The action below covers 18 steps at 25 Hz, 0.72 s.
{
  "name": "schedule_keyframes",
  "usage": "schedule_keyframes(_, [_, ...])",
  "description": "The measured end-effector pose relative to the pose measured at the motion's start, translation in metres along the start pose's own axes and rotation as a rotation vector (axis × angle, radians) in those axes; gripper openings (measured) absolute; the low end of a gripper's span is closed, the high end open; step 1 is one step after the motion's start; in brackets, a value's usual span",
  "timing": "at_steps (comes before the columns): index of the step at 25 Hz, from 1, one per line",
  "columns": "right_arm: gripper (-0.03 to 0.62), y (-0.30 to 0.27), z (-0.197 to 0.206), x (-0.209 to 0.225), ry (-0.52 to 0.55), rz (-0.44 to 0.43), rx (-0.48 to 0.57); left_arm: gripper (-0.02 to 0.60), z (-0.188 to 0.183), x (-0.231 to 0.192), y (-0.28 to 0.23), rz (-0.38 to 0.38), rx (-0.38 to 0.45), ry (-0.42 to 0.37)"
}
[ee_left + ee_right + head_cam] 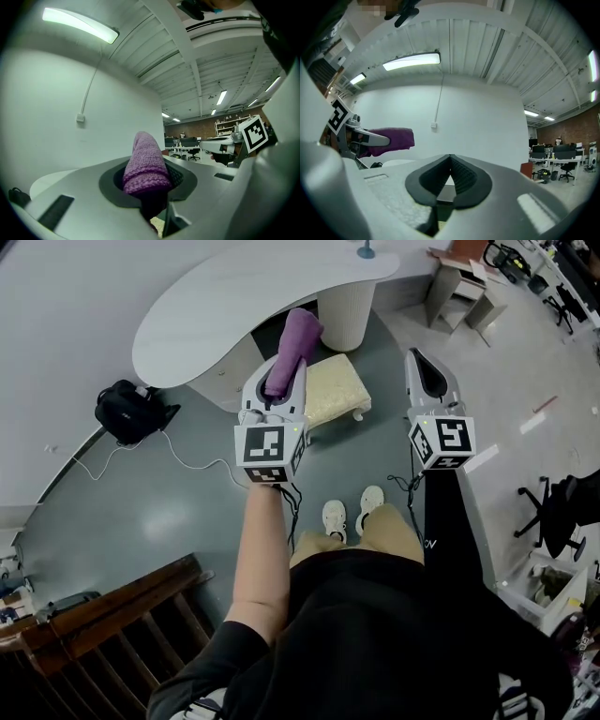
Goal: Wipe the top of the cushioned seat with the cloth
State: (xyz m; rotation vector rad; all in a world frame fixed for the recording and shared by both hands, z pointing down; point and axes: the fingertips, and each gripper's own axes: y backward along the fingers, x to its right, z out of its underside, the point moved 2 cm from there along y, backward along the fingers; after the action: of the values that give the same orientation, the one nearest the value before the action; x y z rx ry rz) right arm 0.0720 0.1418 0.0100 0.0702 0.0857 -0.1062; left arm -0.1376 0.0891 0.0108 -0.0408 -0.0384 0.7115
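left gripper (277, 381): cloth (298, 338) | desk (216, 315) beside seat (337, 390) | bag (127, 411) on floor (141, 512)

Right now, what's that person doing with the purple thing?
A person stands holding a gripper in each hand. The left gripper is shut on a purple cloth, held above a cushioned seat on the floor. The right gripper is shut and empty. The cloth isn't touching the seat, so no wiping is happening.

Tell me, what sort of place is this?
Probably an open-plan office or workshop: a curved white desk, a wheeled office chair, and, in the left gripper view, rows of desks before shelving.
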Motion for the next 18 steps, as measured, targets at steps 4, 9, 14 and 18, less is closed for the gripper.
schedule_keyframes(4, [0.000,-0.027,0.015,0.017,-0.013,-0.021,-0.011,0.094,0.008,-0.001,-0.033,-0.005,-0.021,-0.001])
schedule_keyframes(9, [0.000,-0.071,0.036,0.040,-0.035,-0.059,-0.019,0.094,0.016,-0.008,-0.085,-0.022,-0.045,-0.009])
schedule_keyframes(14, [0.000,-0.125,0.067,0.075,-0.056,-0.106,-0.054,0.097,0.037,-0.010,-0.152,-0.042,-0.106,-0.004])
schedule_keyframes(18, [0.000,-0.174,0.100,0.099,-0.051,-0.165,-0.103,0.099,0.060,-0.012,-0.210,-0.063,-0.163,0.015])
